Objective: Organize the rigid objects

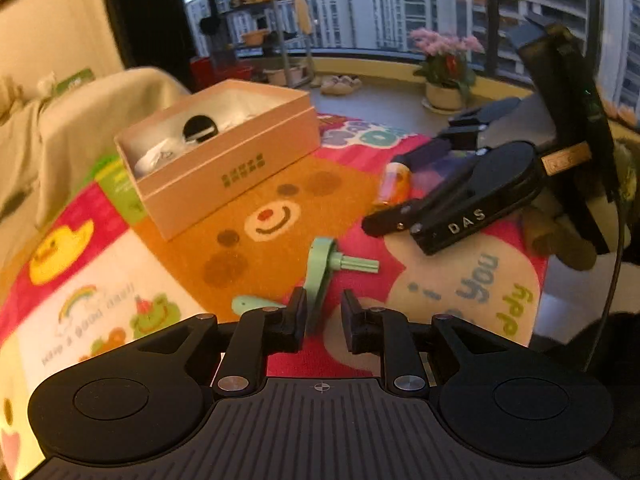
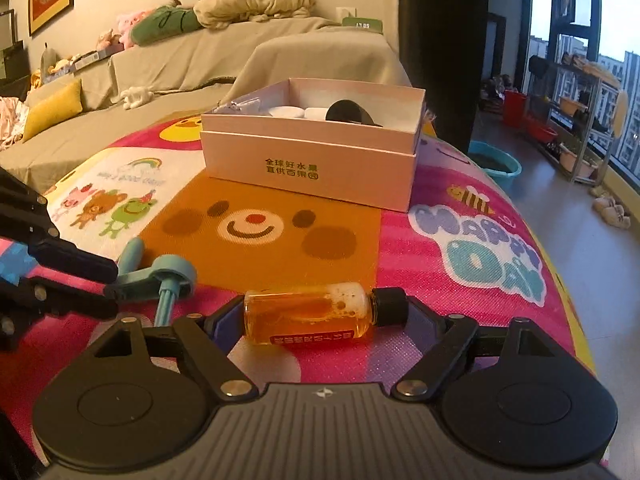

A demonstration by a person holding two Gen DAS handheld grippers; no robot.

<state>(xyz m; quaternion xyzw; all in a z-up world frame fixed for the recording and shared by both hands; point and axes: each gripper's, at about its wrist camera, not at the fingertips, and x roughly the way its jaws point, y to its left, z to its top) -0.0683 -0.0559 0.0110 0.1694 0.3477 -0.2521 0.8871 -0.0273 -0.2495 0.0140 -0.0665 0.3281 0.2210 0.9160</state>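
Right now both tongs sit low over a bright kids' play mat [image 2: 460,184] w/ cartoon prints.

Right tongs [image 2: 326,314]: jaws wide apart, one on each side of a small amber bottle [image 2: 308,312] lying on its side on the mat, black cap [image 2: 390,306] toward the right jaw. Cap end looks to touch the right pad; the left pad is at or just off the bottle's base, so can't tell if it's truly clamped. Bottle rests on the mat, not lifted.

Left tongs [image 1: 323,316]: jaws only slightly apart, nothing between the pads. A pale green crank handle [image 1: 320,268] lies on the mat right at the tips, its arm passing just beside the left finger [image 1: 294,320], its peg sticking out to the right. Contact w/ the finger can't be confirmed. In the right wrist view the same handle lies at the tip of the left tongs' dark fingers.

Pink open box [image 2: 312,152] stands farther back on the mat, beyond the orange bear-face patch [image 2: 256,232]. Inside it: a black round item [image 2: 348,112] plus some white pieces [image 2: 296,112]. Bottle and handle are both outside the box, well apart from it.
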